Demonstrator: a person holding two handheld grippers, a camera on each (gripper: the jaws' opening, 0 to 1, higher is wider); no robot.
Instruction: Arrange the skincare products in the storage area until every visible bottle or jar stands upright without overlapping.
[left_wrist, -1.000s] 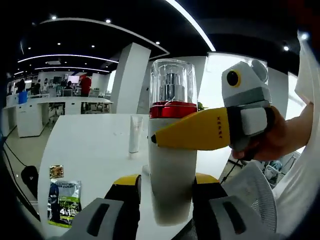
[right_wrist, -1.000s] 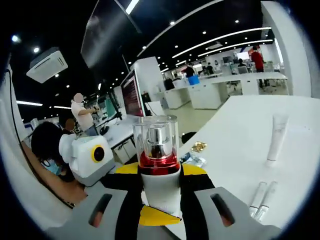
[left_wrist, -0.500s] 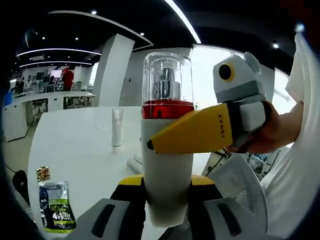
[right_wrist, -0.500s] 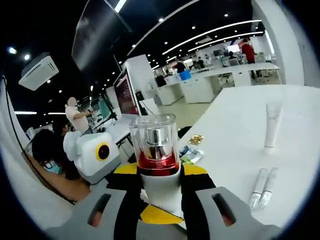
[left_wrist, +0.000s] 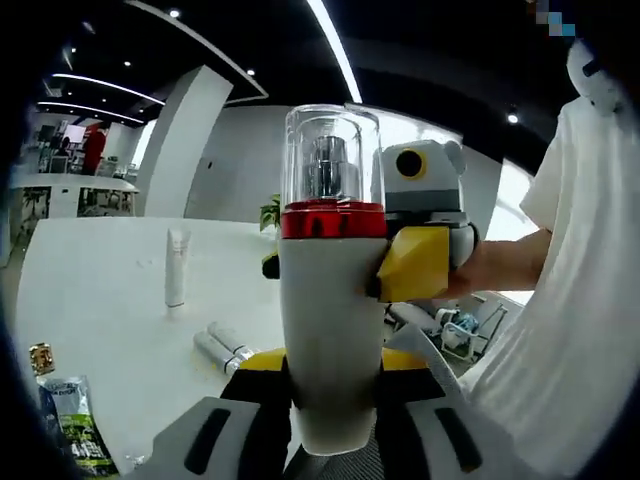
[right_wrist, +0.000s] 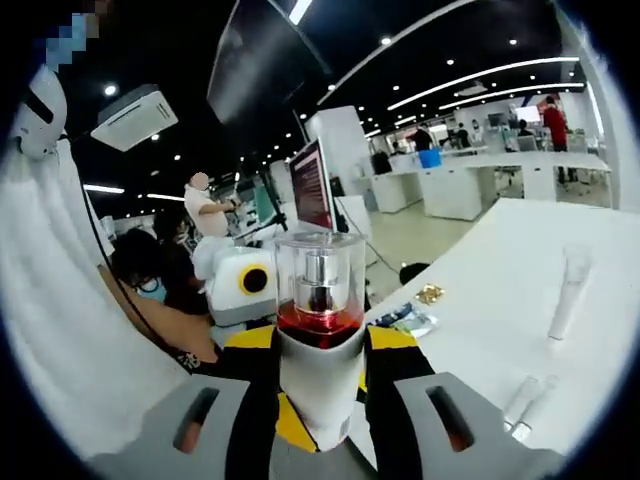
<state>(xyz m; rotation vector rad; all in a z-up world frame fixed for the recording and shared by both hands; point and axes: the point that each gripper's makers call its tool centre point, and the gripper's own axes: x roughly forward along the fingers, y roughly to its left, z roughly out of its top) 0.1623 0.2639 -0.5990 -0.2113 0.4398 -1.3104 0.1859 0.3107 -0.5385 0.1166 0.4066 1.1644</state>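
White table (left_wrist: 110, 280), glossy, carries the loose products. Left to right in the left gripper view: a green-and-black sachet (left_wrist: 72, 437) at the near left edge with a small gold packet (left_wrist: 41, 358) just beyond it; a white tube (left_wrist: 177, 266) standing on its cap further in; two slim tubes (left_wrist: 225, 347) lying side by side, touching.

White pump bottle (left_wrist: 331, 330) with red collar and clear cap is held upright in the air, off the table, between both tools. Left gripper (left_wrist: 330, 400) is clamped on the bottle's lower body, jaws pressed to either side. Right gripper (left_wrist: 395, 265) is closed on the upper body just under the red collar, from the far side.

Right gripper view: right gripper (right_wrist: 318, 385), same bottle (right_wrist: 320, 350) between its jaws.

Judgement: double hold looks like a handover or re-grip, keeping the bottle vertical before setting it down. The two lying tubes are not yet stood up.
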